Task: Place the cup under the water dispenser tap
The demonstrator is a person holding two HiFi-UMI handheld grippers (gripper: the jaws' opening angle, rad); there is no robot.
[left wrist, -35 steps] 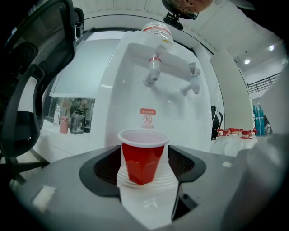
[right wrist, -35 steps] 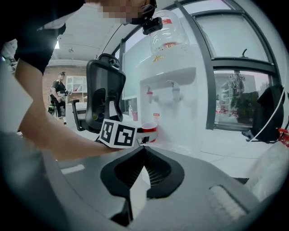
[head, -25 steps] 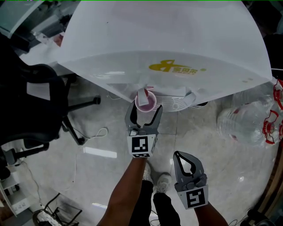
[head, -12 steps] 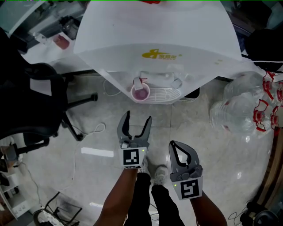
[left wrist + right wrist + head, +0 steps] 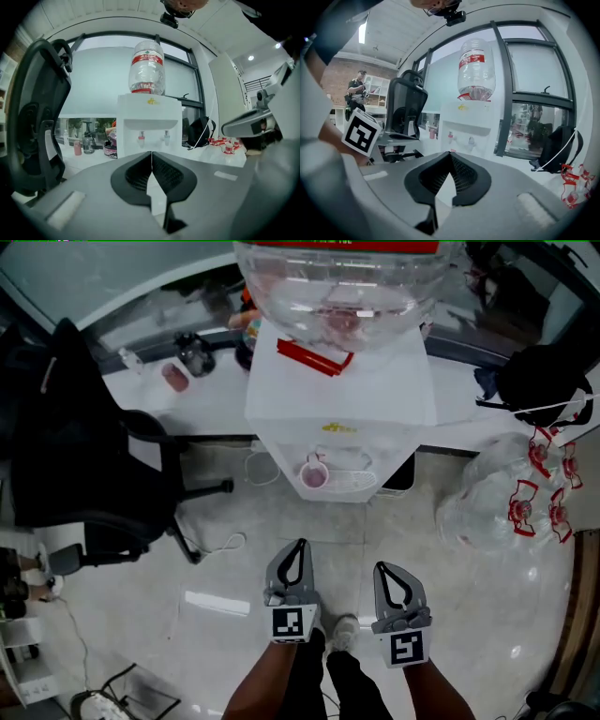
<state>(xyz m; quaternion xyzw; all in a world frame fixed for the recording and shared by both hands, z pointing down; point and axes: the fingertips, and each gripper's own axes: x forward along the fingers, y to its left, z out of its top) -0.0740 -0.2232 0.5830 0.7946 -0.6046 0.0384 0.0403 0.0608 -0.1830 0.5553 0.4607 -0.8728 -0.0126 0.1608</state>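
Cup (image 5: 314, 475), pink, stands on the left end of the drip tray (image 5: 361, 482) at the front of the white water dispenser (image 5: 339, 404). It is just below the left tap, as far as the head view shows. A big clear bottle (image 5: 333, 287) with a red label sits upside down on top of the dispenser.

Both tongs are well apart from the cup, side by side over the pale floor (image 5: 459, 615) and pointing toward the dispenser. The left tongs (image 5: 300, 544) are closed with nothing between them; in the left gripper view their tips (image 5: 151, 154) meet in a thin line below the red tap (image 5: 141, 137) and the blue tap (image 5: 166, 137). The right tongs (image 5: 381, 566) are closed and empty too, the tips (image 5: 450, 153) meeting in front of the dispenser in the right gripper view.

A black office chair (image 5: 84, 456) stands left of the dispenser. A white table (image 5: 202, 404) runs behind it and carries a small pink bottle (image 5: 174, 377) and a glass jug (image 5: 194, 354). Clear water bottles with red handles (image 5: 516, 493) lie on the floor at the right, near a black backpack (image 5: 544, 381).
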